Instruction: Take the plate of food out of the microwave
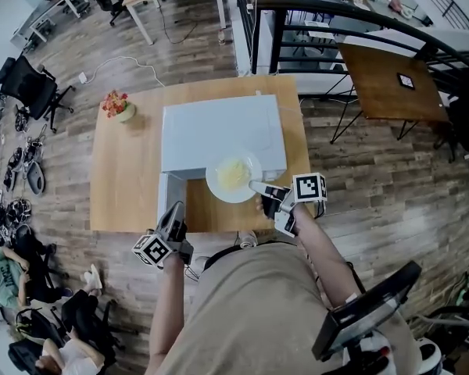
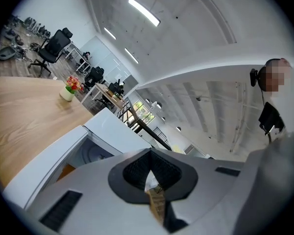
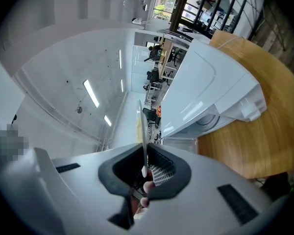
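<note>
**At the microwave mouth: plate pinched by one rim, a level carry called for**

Just below centre of the head view, the round white plate of pale yellow food (image 1: pixel 233 176) is seen at the front edge of the boxy white microwave (image 1: pixel 219 127), over the light wooden table (image 1: pixel 117 186). Whether it is wholly clear of the cavity cannot be told. The right gripper (image 1: pixel 267 192) is clamped on the plate's near rim, which is caught edge-on between the pads in the right gripper view.

Lower left, the left gripper (image 1: pixel 174 223) is held beside the open white microwave door (image 1: pixel 170 187). Its jaws are pressed together and nothing appears to be gripped. Only a thin wood-coloured strip is glimpsed through the slit.

With a one-sided pinch, the far edge is likely to sag. So the plate is best drawn straight back, level and low over the table. The door is best left swung wide, and bare wood chosen for the set-down.

No brand, label or lettering can be read on microwave or plate. Only black-and-white square markers are shown on the gripper's marker cube (image 1: pixel 309 187).
</note>
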A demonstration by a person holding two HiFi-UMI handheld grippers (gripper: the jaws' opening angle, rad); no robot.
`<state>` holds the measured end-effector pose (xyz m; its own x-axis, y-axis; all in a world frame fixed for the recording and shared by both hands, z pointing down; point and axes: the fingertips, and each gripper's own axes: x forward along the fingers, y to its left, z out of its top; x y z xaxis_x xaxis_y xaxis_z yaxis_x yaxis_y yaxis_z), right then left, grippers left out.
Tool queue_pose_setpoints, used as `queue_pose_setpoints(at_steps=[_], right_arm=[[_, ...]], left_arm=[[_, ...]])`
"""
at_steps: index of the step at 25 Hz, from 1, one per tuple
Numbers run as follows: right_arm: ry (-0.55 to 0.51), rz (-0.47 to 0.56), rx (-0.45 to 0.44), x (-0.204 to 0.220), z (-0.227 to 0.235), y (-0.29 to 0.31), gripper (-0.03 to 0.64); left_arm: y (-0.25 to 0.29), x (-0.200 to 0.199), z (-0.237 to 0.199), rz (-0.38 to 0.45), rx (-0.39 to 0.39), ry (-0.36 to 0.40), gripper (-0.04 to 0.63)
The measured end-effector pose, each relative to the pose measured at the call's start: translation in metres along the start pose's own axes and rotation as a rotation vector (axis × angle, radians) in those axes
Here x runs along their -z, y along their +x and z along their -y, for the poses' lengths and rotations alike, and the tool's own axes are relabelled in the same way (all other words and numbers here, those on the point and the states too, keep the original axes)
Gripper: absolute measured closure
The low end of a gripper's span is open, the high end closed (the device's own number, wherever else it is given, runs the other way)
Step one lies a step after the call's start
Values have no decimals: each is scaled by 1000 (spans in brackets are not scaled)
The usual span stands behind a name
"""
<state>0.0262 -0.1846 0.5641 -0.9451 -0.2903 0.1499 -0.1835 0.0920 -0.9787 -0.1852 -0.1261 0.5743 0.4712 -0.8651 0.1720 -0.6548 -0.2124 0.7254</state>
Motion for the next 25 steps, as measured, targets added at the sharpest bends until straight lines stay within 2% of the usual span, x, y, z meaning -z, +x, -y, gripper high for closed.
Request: queue_pose_setpoints(at_steps=[5,10,15,25], right_arm=[[6,4,2,-1,-2,-1,598],[17,10,15,1,3,-4,598],[23,7,25,2,3,-3,598],[29,-5,55,12,16,-5,598]], left_arm=[[0,6,-1,-2,5,13,594],[1,16,5,-18,18,77,592],[3,22,4,-38,-16,154,594],[0,41,2,-78,-66,170,592]])
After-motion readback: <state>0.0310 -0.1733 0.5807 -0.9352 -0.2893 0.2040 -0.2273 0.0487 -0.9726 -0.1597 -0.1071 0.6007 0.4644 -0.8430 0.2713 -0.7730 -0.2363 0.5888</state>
